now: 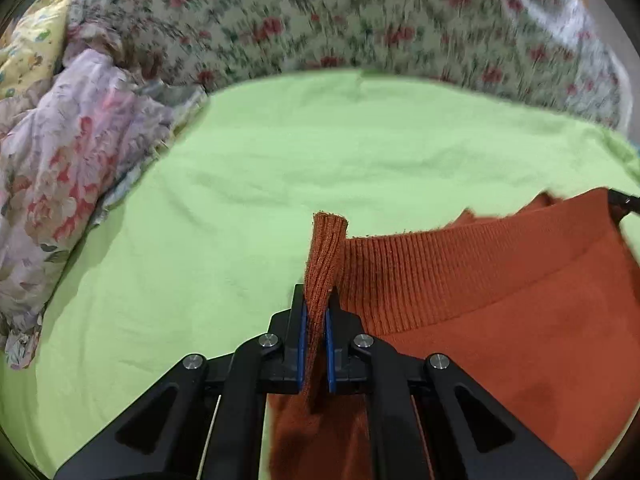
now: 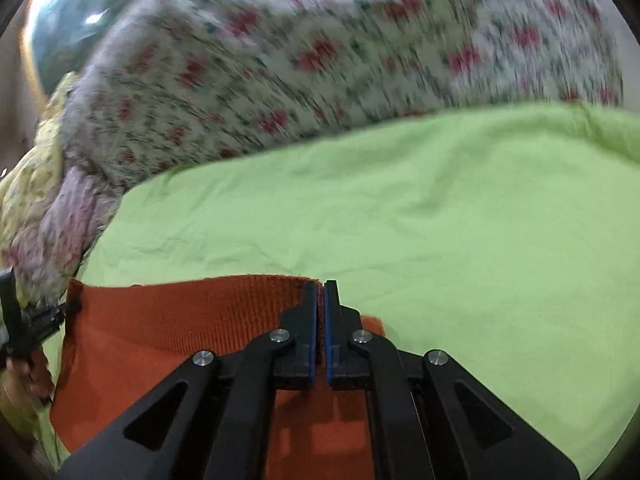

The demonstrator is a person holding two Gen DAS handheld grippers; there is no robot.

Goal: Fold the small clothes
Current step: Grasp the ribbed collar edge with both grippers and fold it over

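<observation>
Left tongs: we find them clamped on a ribbed hem corner of the orange knit sweater.
Right tongs: we find them pinching the opposite hem corner.
Sweater: stretched between both tongs above the green bedsheet.
Background: floral quilts, blurred.

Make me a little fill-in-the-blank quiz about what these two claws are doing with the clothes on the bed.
1. Both claws are shut on the ribbed band of a knitted garment coloured ____.
2. The garment lies on a plain bedsheet coloured ____.
3. The left claw pinches the band's ____ end.
4. The crumpled bedding beyond the sheet has a ____ print.

Missing words: orange; green; left; floral
</observation>
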